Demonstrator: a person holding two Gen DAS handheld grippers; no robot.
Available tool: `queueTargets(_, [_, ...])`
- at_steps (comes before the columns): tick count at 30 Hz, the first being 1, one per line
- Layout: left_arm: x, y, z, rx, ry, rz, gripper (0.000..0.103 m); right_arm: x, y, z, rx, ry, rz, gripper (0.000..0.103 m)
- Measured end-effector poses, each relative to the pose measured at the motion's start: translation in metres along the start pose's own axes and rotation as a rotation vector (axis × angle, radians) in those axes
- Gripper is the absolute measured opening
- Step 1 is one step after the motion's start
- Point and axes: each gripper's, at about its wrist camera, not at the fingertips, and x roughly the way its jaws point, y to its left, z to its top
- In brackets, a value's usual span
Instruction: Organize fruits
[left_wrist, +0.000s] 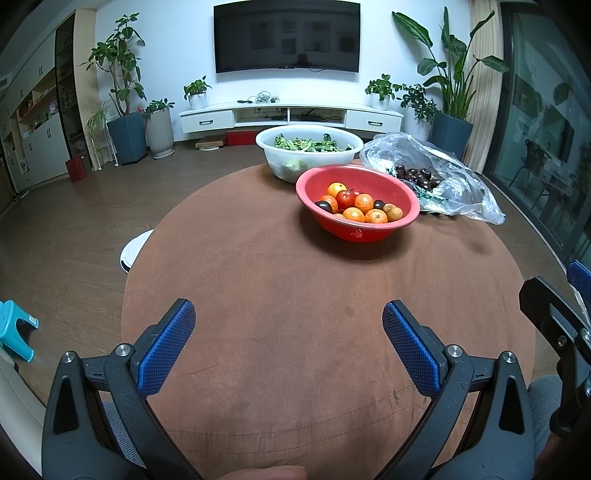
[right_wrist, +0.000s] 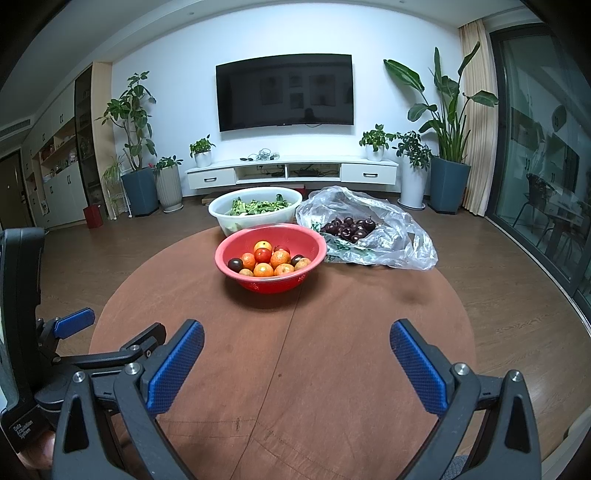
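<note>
Fruits (right_wrist: 271, 261) in the red bowl (right_wrist: 229, 254) lie well beyond both empty, wide-spread jaws.

left gripper (left_wrist: 288, 323) — black frame | blue textured pads (left_wrist: 168, 347) | silver screws (left_wrist: 123, 349)

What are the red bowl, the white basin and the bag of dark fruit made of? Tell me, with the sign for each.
Red bowl: looks like moulded plastic, matte, with small perforations low on its wall, like a colander.
White basin: seemingly translucent plastic; the greens show faintly through its wall.
Bag: thin clear plastic film, crinkled and glossy, with the dark fruit visible through it.
</note>
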Motion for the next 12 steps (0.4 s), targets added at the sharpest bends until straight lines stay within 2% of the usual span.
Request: queueTargets(12, [0.0032, 0.0042, -0.0025, -0.016, -0.005, -0.021, 0.103, -0.0022, -0.0016, -0.0051, 0.013, 0.012, 0.008, 0.103])
